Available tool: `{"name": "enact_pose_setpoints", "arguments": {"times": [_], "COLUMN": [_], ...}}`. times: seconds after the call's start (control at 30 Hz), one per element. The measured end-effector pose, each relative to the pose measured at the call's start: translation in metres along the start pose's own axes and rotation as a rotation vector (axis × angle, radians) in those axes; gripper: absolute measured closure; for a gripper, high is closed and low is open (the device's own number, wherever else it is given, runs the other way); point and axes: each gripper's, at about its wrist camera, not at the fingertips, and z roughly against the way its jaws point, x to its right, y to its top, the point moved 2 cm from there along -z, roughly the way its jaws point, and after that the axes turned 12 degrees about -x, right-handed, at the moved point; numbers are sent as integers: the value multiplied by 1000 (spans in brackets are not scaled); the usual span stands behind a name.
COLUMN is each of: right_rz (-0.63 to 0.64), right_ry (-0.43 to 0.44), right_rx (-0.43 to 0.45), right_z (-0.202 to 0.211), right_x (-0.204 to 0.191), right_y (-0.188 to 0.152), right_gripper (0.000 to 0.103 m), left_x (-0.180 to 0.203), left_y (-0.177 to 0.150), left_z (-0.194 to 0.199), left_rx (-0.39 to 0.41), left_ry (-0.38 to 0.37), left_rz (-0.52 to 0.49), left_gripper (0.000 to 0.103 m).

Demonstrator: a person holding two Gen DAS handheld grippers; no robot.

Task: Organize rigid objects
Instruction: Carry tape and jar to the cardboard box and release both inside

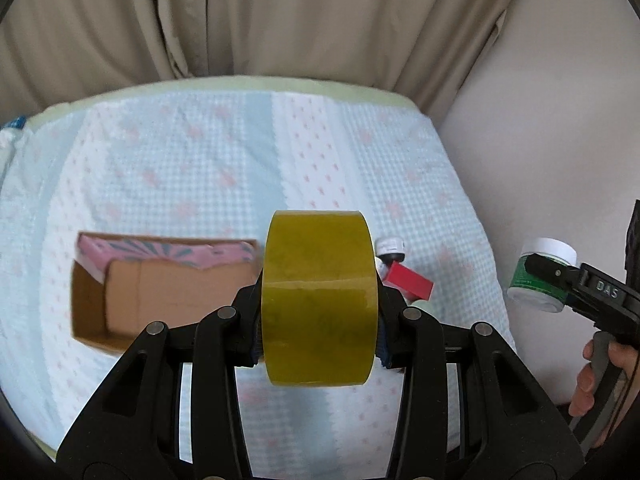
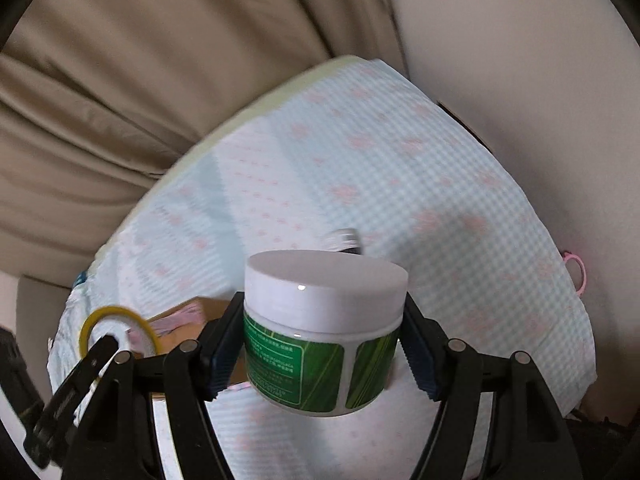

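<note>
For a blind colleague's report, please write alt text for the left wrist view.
The left gripper holds a roll of yellow-brown tape above a bed with a light blue checked cover. An open cardboard box lies behind to the left, and at the right edge the right gripper holds a white-lidded green jar.

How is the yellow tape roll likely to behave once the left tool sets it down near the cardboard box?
The tape roll looks rigid, clamped across its flat faces by the left tool. Released on its curved rim, it would probably roll; laid on a face, it should stay. The glossy surface may be slightly slippery.
</note>
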Motion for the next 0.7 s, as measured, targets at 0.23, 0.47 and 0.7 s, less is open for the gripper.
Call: {"name": "enact_pose_setpoints", "arguments": {"times": [0.23, 0.47, 0.7], "right_rz": [27, 67, 191], "right_ry": [32, 50, 25], "right_rx": [30, -24, -129], "right_z": [6, -38, -113], "right_x": [-94, -177, -233], "right_y": [-38, -75, -95], "right_gripper": [36, 36, 36], "left_x": [-82, -171, -231], "left_y": [-9, -14, -12], "left_z": [37, 36, 1], "left_rx": [-22, -90, -160], "left_ry": [-3, 49, 69], "left_rz": [-64, -75, -37], "left_gripper": [66, 66, 66]}}
